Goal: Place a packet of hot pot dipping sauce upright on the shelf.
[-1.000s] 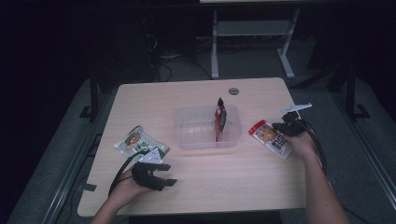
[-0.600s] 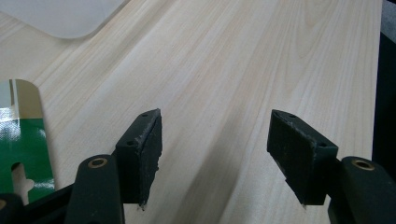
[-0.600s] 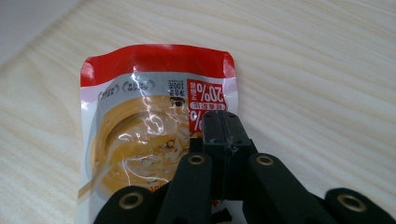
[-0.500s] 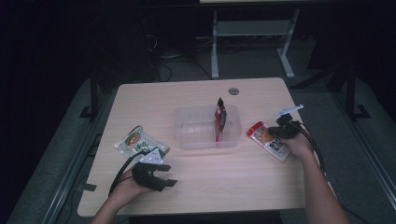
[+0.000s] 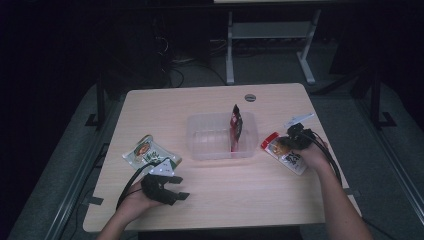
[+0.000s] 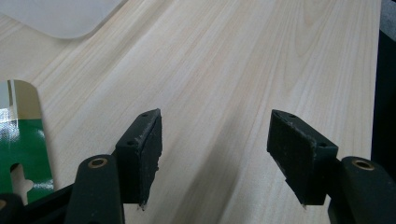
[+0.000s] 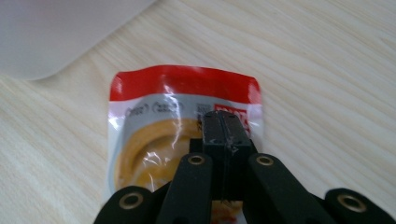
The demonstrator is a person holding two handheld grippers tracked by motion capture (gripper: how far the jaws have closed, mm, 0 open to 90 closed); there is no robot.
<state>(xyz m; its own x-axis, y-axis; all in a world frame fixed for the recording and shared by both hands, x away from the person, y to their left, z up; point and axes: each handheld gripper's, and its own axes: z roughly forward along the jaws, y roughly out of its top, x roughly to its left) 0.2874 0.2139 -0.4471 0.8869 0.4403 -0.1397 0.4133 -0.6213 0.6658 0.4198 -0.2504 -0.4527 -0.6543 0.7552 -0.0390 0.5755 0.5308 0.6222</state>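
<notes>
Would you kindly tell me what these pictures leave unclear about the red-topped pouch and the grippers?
- Red-topped pouch: its lower part is hidden by the right gripper in the right gripper view.
- Whether the shut jaws pinch the pouch: not visible.
- Pouch print: too small in the high view.
- Green packet: cut off by the left gripper view's edge.

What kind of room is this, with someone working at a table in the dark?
Probably a lab or workshop set up for recording. A lone wooden table holds snack packets and a clear plastic tub, cables trail on the grey floor, and a metal stand rises behind.
</notes>
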